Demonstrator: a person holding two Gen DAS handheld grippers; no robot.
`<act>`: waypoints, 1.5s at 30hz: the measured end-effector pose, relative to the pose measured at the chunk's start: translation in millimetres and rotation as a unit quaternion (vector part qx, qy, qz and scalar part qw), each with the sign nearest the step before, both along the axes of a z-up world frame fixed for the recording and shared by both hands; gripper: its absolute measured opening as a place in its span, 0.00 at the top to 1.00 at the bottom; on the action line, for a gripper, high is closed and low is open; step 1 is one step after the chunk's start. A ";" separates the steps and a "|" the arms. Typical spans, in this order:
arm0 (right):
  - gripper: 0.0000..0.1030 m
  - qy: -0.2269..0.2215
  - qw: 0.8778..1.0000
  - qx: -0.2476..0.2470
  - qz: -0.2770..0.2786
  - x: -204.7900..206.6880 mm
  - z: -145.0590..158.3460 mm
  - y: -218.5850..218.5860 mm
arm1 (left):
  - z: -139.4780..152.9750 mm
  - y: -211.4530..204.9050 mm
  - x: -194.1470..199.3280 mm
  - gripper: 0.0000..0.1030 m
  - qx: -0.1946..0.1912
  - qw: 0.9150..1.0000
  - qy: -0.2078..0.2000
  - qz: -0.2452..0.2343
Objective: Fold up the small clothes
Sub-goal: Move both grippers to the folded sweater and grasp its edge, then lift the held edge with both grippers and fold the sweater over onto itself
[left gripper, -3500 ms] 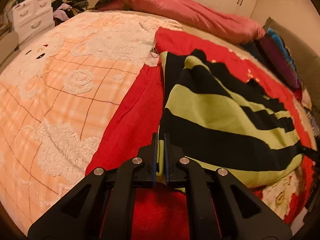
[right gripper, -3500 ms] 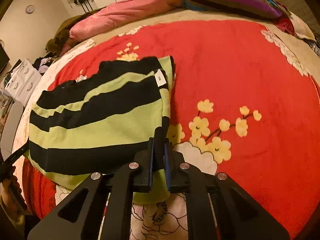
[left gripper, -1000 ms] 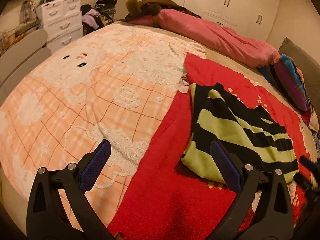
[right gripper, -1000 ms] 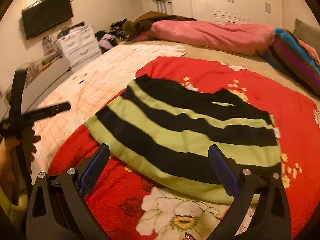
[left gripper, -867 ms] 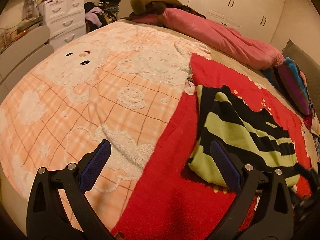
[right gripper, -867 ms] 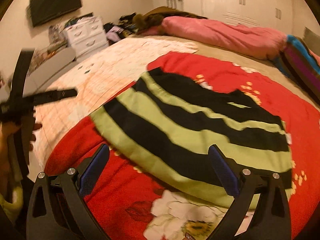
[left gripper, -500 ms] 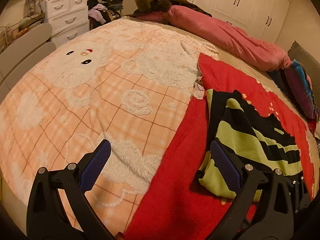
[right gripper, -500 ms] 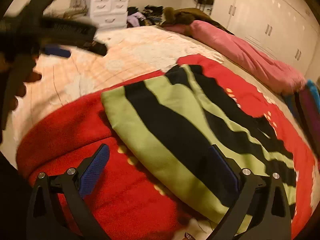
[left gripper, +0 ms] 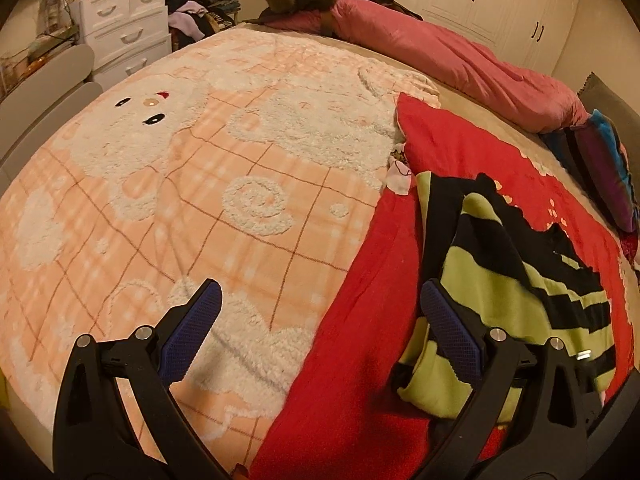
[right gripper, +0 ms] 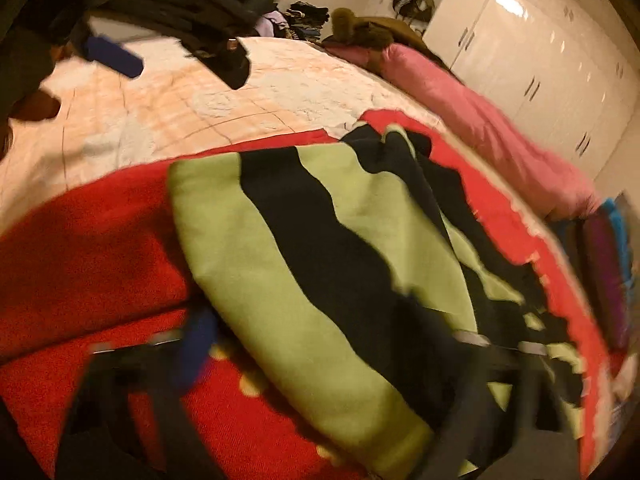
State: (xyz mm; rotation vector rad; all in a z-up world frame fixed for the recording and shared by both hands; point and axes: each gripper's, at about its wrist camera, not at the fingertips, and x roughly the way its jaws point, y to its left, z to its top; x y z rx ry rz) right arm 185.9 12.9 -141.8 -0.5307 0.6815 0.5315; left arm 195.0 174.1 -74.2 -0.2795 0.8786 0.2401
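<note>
A folded garment with green and black stripes lies on the red blanket at the right of the left wrist view. My left gripper is open and empty, held above the bed where the red blanket meets the peach one. The garment's near edge lies just beyond the right finger. In the blurred right wrist view the same garment fills the middle. My right gripper is open, low over the garment's near edge, its fingers spread to either side. The left gripper shows at the top left there.
A peach plaid blanket with a white fleecy bear covers the left of the bed. A pink duvet lies along the far side, with a striped pillow at the right. White drawers and wardrobes stand beyond.
Both grippers let go of the garment and opened. The left one drew back toward the peach blanket. The right one swung round and dropped low over the garment's near edge, moving fast.
</note>
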 end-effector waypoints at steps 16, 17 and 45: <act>0.86 0.080 0.979 0.189 -0.008 20.2 30.8 -64.2 | -29.2 -19.4 97.7 0.10 -0.254 0.964 0.026 -0.074; 0.86 0.081 0.979 0.189 -0.008 19.4 31.2 -65.1 | -34.4 -25.0 103.1 0.15 -0.257 0.962 0.037 -0.082; 0.93 0.074 0.947 0.296 -0.102 -10.9 85.9 -222.3 | 66.1 -220.7 98.5 0.85 -0.213 0.953 0.015 -0.217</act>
